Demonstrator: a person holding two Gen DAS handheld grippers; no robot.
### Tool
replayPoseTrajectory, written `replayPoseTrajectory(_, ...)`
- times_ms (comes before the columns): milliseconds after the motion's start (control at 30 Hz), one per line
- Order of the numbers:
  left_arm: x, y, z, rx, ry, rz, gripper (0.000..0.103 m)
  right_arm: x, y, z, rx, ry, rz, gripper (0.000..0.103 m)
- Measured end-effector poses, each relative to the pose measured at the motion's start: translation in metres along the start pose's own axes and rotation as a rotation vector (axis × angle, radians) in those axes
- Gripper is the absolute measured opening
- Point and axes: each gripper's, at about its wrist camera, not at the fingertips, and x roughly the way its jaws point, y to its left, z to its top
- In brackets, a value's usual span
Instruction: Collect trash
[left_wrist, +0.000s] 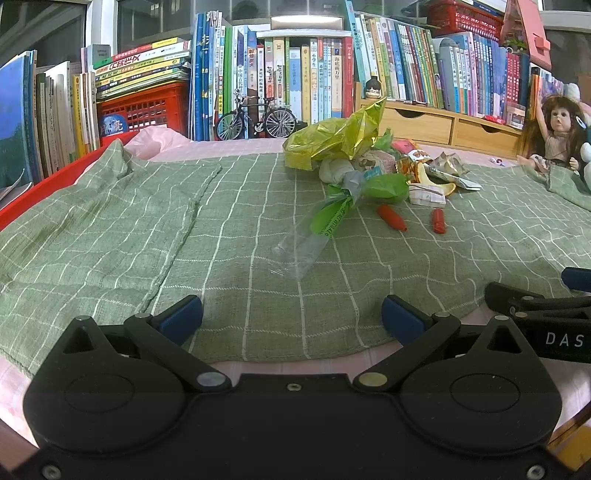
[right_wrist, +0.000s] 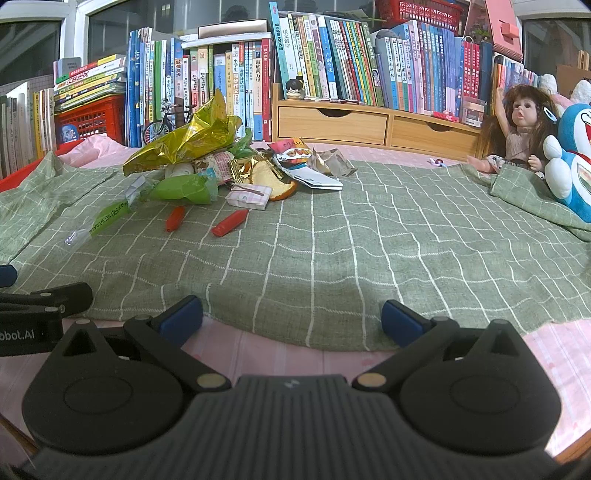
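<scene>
Coarse matt woven cloth (left_wrist: 258, 229) beneath my matt black plastic grippers; crinkled glossy foil wrapper (left_wrist: 332, 138); clear plastic sleeve (left_wrist: 306, 243); smooth wooden drawers (right_wrist: 369, 123)

Bare green cloth (right_wrist: 332, 258) ahead: free passage. Trash pile (right_wrist: 207, 166) far-left; doll (right_wrist: 517, 129) far-right.

Both views were evenly and fairly brightly lit from overhead indoor light, with dark window panes behind the books (left_wrist: 303, 74). Shadows on the green checked cloth (right_wrist: 369, 240) were soft and short. The gold foil wrapper (left_wrist: 332, 138) threw small glints, and a pale bright patch sat above the shelf. Focus stayed sharp at centre; fisheye bending curved the cloth's grid lines and shelves, and the corners fell to black vignette, slightly soft at the edges
</scene>
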Motion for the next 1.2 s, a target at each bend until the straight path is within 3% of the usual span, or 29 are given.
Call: replayPoseTrajectory(1200,-0.0018,0.0012,-0.0017,0.005,-0.020,-0.006,0.103,0.0005,0.0002,-0.0005,0.000,-0.001,0.000,0.103)
